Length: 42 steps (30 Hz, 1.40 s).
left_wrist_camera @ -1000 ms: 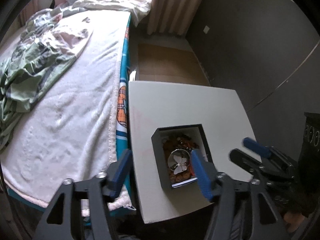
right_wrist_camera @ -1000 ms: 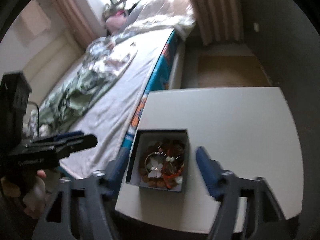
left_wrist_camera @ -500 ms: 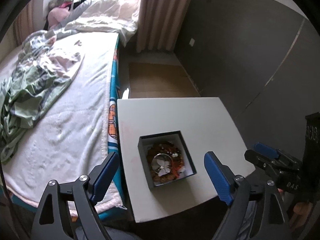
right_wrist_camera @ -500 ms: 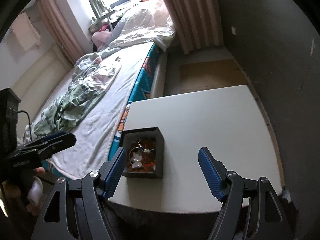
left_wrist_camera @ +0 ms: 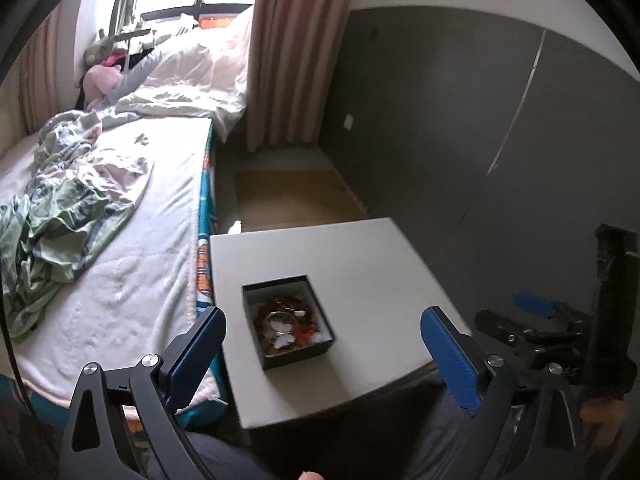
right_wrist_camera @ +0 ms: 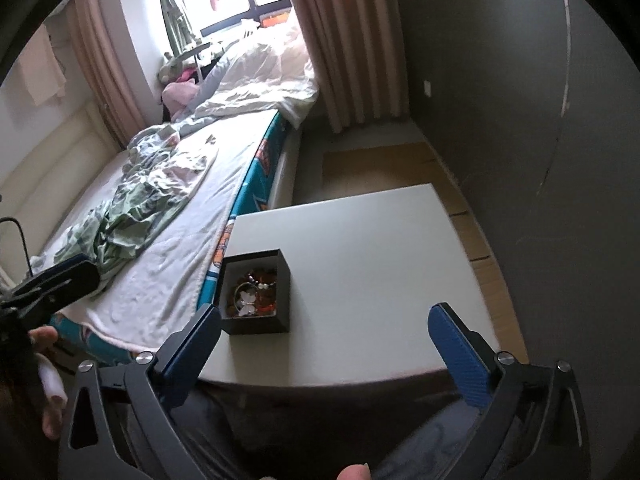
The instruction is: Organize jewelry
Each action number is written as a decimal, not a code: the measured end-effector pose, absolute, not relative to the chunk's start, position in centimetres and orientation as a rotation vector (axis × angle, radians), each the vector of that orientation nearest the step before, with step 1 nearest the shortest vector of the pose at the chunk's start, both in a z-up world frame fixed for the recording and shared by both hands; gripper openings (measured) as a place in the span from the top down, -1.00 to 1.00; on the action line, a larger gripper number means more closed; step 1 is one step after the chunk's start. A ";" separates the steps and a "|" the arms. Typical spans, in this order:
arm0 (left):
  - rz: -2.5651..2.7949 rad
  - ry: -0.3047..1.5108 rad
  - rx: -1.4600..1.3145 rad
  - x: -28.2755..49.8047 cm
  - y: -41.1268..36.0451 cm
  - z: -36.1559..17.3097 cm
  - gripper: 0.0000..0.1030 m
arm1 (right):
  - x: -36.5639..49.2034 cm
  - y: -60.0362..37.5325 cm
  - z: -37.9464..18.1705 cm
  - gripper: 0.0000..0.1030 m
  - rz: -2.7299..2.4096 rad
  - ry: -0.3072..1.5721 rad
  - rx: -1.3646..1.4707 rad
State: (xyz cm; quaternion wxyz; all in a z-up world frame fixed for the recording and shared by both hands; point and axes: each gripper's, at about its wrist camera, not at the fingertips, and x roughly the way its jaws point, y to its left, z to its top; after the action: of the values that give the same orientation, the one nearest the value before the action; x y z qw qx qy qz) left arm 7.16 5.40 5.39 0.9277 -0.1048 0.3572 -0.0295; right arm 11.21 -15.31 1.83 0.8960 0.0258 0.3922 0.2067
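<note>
square black cardboard box: pale lining, holds amber-orange bead jewelry and white butterfly ornament. plain white square tabletop. left gripper and right gripper: black frames, blue ribbed pads. crumpled green-and-white patterned cloth. dusty-pink striped curtain.

no legible text, labels, brands or numbers anywhere

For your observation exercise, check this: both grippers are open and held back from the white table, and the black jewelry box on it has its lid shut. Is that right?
Not quite. The black jewelry box is open, with no lid on it: the left wrist view shows beads and a white butterfly piece inside. The rest holds: left gripper and right gripper are open, back from the white table.
</note>
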 end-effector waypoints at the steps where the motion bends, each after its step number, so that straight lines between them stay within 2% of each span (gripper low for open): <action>1: -0.060 0.724 -0.216 6.6 5.1 5.7 -0.90 | 10.7 -15.6 2.0 -1.00 0.425 0.805 0.056; 9: -0.041 0.628 -0.168 2.2 3.2 8.1 -0.99 | 6.6 -17.5 4.2 -1.00 0.425 0.699 0.054; 19: 0.014 0.539 -0.102 -2.4 2.3 9.1 -0.99 | 2.5 -18.7 5.5 -1.00 0.470 0.620 0.047; 31: 0.019 0.502 -0.087 -6.0 1.5 7.0 -0.99 | -0.2 -19.7 3.0 -1.00 0.469 0.583 0.034; 42: 0.041 0.486 -0.105 -6.3 2.6 4.6 -0.99 | -0.4 -20.7 0.5 -1.00 0.445 0.574 0.044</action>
State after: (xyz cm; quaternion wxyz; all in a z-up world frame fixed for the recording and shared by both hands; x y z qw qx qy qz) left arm -6.31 2.64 4.65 0.9690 -0.0521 0.2406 0.0202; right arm -0.41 -20.73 0.50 0.9345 0.0215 0.2809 0.2175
